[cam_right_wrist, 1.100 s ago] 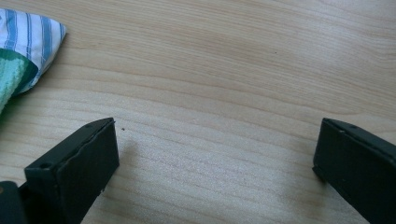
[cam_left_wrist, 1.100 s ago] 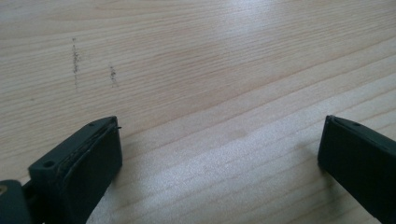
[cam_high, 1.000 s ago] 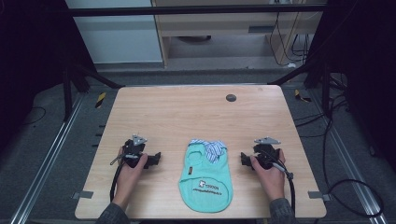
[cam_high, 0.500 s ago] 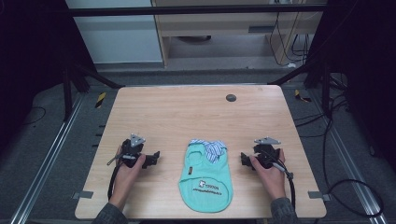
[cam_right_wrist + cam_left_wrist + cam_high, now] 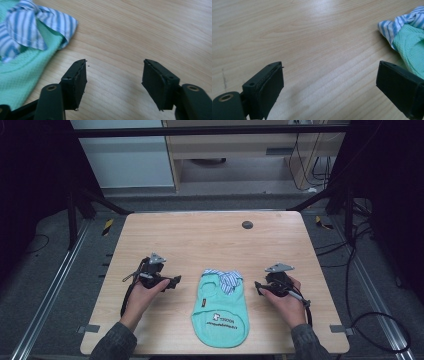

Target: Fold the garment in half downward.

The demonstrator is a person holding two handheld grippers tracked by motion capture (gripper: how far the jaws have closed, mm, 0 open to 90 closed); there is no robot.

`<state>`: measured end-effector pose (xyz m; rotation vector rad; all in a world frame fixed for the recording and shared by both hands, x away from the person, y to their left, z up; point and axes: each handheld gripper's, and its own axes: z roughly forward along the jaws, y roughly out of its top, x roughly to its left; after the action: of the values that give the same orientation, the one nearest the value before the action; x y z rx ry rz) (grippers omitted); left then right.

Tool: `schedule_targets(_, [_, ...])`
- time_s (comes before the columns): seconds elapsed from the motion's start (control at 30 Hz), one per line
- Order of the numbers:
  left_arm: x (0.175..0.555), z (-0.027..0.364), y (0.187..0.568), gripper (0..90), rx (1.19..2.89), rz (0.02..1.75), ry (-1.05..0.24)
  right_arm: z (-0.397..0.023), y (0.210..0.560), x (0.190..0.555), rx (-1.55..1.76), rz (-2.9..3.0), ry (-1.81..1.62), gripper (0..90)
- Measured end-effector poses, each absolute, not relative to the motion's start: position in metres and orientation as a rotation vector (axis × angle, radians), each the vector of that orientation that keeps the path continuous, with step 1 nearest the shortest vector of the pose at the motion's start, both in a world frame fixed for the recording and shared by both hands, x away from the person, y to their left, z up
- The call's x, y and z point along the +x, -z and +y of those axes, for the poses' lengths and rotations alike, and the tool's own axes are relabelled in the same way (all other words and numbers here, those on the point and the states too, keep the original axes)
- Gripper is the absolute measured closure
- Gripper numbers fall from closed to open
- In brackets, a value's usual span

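Hands flanking garment (image 5: pixel 220 307), left claw (image 5: pixel 176 281) agape, right claw (image 5: pixel 258 286) agape

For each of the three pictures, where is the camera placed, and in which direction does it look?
High view: above the person's side, looking forward and down on the table; both forearms, left gripper and right gripper show.
Left gripper view: rides the left gripper, looking along its open jaws at bare wood, the green shirt at right.
Right gripper view: rides the right gripper, open jaws low over wood, the shirt at left.
All three share the shirt and its striped collar.
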<state>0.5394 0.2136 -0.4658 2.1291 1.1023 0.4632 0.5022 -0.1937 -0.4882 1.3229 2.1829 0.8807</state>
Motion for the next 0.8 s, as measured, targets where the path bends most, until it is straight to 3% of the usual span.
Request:
schedule_targets(0.17, [0.552,0.201,0.459,14.2,2.174,1.055,-0.46,-0.186,0.482,0.512,1.297,2.237,-0.901,43.4])
schedule_targets(0.3, [0.563,0.178,0.452,18.2,2.214,0.994,-0.471,-0.175,0.477,0.525,1.257,2.299,-0.895,56.3])
schedule_targets(0.53, [0.576,0.153,0.448,26.1,2.235,0.98,-0.439,-0.164,0.471,0.54,1.248,2.326,-0.934,65.8])
schedule_targets(0.8, [0.585,0.134,0.45,30.2,2.243,0.976,-0.383,-0.151,0.47,0.552,1.245,2.335,-0.955,66.3])
